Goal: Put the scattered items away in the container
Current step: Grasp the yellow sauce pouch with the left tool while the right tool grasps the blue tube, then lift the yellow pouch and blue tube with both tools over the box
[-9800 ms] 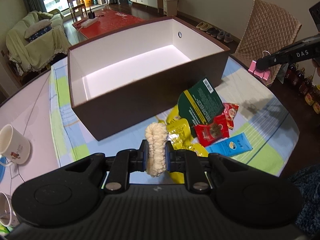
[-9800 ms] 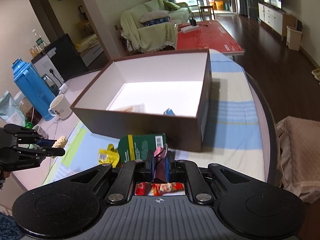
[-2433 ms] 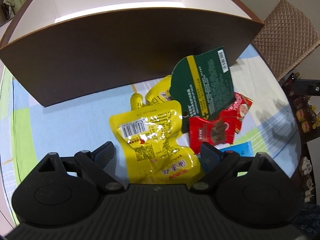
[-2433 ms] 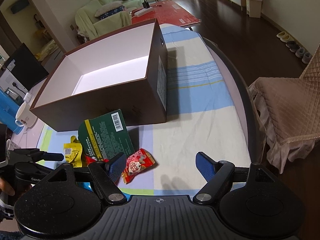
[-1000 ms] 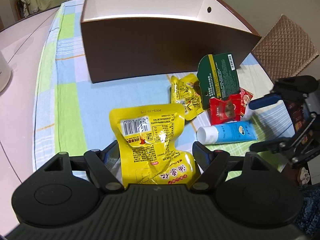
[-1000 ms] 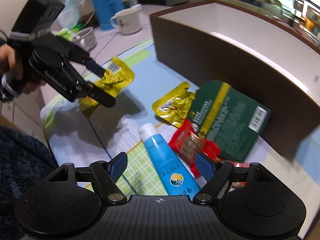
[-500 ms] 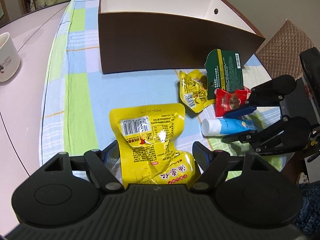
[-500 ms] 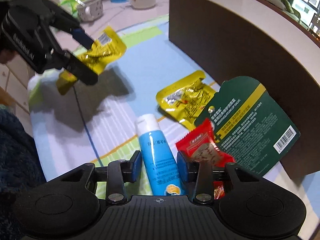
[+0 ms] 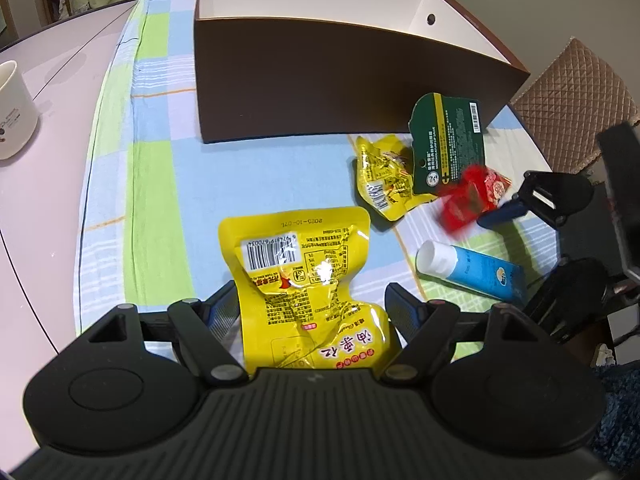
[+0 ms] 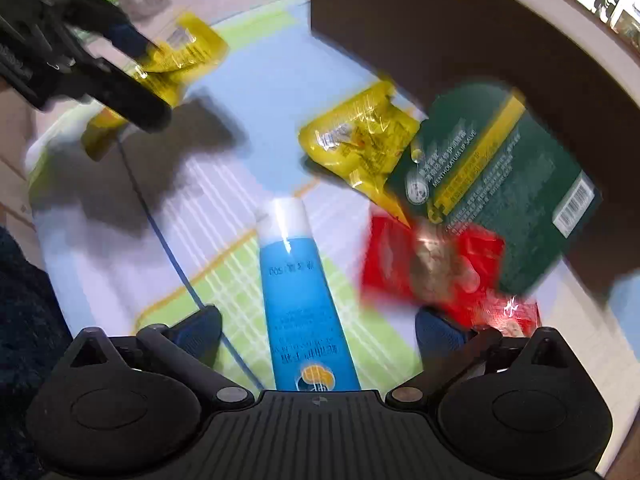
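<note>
Yellow foil: large yellow pouch point(image 9: 304, 280), barcode side up, lies between the spread fingers of the left gripper point(image 9: 310, 312); whether the blue pads press its edges cannot be told, its lower end being cut off by the gripper body. In the right wrist view this gripper sits raised off the cloth, pouch in its jaws, casting a shadow.
Right gripper point(image 10: 318, 330): low over the checked tablecloth point(image 9: 160, 184), pointing towards the brown box point(image 9: 340, 76); jaws wide apart, straddling the blue tube point(image 10: 300, 292), touching neither side of it. Tube lies flat, white cap away from the gripper.
Small yellow pouch point(image 9: 384, 184), dark green card pack point(image 9: 448, 144) and red sachet point(image 9: 472, 200): clustered just before the box wall, overlapping, green pack leaning on the box.
White mug point(image 9: 12, 112): far left, partly cut off.
Right wrist view heavily motion-blurred; red sachet print unreadable. Box interior floor hidden by its near wall
</note>
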Motion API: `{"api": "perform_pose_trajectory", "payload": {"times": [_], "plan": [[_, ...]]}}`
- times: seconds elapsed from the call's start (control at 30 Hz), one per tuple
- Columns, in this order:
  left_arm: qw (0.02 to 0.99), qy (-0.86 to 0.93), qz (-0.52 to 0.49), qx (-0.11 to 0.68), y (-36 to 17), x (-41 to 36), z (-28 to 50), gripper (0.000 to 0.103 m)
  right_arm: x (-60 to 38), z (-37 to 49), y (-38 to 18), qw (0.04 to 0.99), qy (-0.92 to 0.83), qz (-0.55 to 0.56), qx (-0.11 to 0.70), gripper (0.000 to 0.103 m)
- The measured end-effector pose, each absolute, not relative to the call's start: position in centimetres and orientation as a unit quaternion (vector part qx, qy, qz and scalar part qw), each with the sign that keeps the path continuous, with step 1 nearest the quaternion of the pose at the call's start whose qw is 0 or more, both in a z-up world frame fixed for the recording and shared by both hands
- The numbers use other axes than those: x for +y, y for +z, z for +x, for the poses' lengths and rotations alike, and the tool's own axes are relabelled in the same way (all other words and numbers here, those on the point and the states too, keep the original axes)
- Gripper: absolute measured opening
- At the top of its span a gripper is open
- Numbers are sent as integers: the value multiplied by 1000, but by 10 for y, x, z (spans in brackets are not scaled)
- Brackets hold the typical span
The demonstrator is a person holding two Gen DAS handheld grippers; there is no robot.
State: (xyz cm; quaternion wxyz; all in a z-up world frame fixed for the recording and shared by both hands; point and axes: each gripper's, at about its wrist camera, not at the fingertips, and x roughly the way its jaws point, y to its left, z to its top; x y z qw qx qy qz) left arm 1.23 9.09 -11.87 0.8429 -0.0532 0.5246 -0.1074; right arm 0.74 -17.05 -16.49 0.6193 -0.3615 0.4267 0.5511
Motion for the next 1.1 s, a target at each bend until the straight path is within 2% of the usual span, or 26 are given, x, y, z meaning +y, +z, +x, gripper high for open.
{"api": "perform_pose_trajectory", "payload": {"times": [0.13,0.33,0.37,0.4,0.43,0.5,0.97,1.0,1.1], "plan": [[843,-108,-54,524,-117,89,9,74,-155,10,-214,628,541,-354,434,103],[842,-105,-56,526,-118,87,7,74,-139,12,-280,644,545,-338,416,78],[842,-105,-55,526,-119,86,7,74,-136,13,-291,649,544,-334,414,69],[842,-105,-55,527,-119,86,8,74,-133,14,-301,651,543,-331,414,54],[842,-106,-56,526,-119,85,8,74,-130,15,-310,651,546,-329,412,45],[842,-107,-55,526,-119,82,8,74,-124,19,-332,656,541,-321,417,33],[842,-118,-43,524,-114,70,11,74,-111,36,-473,676,510,-262,463,31],[842,-120,-40,524,-113,68,12,74,-111,39,-480,711,481,-235,456,31],[843,-133,-35,520,-109,62,16,74,-111,46,-492,725,477,-202,453,31]]}}
